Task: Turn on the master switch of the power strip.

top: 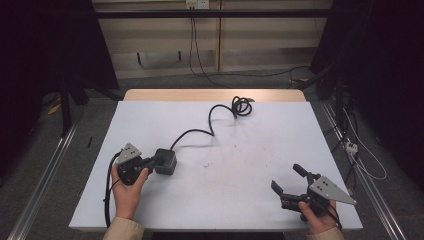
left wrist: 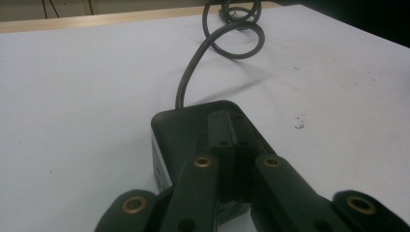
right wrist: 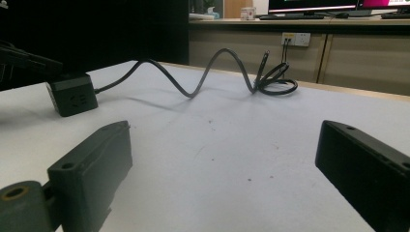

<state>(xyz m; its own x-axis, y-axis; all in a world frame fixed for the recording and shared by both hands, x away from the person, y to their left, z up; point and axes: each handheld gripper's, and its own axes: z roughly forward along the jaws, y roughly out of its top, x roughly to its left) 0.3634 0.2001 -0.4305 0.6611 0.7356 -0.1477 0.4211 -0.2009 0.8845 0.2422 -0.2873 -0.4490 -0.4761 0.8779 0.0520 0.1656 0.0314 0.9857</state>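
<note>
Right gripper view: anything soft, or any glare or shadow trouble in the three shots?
Right gripper view: near jaws blurred, black cube-shaped power adapter and its looping black cable sharper. Left gripper view: jaws soft, closed over the adapter. High view: even light on the white tabletop, dark surroundings, no glare.

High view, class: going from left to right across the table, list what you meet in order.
Left gripper → black power cube → its cable, ending in a coil → right gripper.
</note>
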